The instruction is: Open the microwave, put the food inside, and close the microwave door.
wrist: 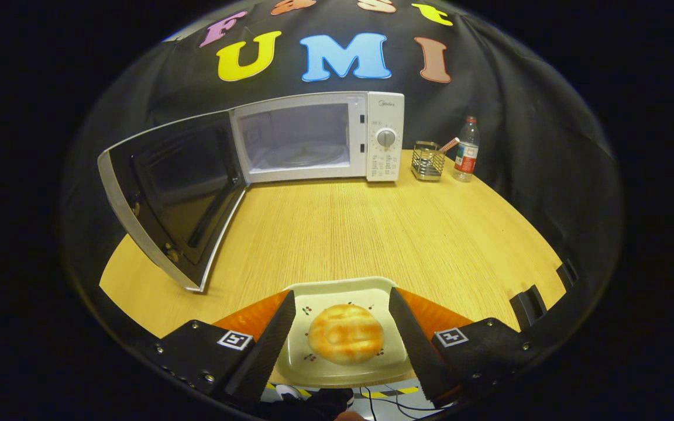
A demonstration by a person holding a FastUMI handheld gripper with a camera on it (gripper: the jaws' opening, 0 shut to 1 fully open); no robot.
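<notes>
A: Item one, appliance?

B: One white microwave, standing at the far side of the wooden bench. Its door is swung wide open to the left on its hinge, dark inner face showing. The cavity is lit and bare save for the glass turntable. Control panel with a round dial on the right of the cavity.

A: Item two, the food?

B: One round, golden-brown bun, lying in the middle of a pale square plate with small printed sprigs. The plate sits at the near edge of the bench, well apart from the microwave.

A: Tongs?

B: One pair of tongs, fingers spread, one flanking each side of the plate. The bun lies between them, untouched. Whether the fingers press the plate's rim, cannot tell; the plate appears to fill the gap between them.

A: Sundries?

B: One wire basket holding a pink-tipped stick, just right of the microwave. One clear plastic bottle with a label, just beside the basket on its right. Both stand upright at the back of the bench.

A: Below the bench edge?

B: Floor with a strip of yellow-and-black tape and a dark cable, seen under the plate.
</notes>
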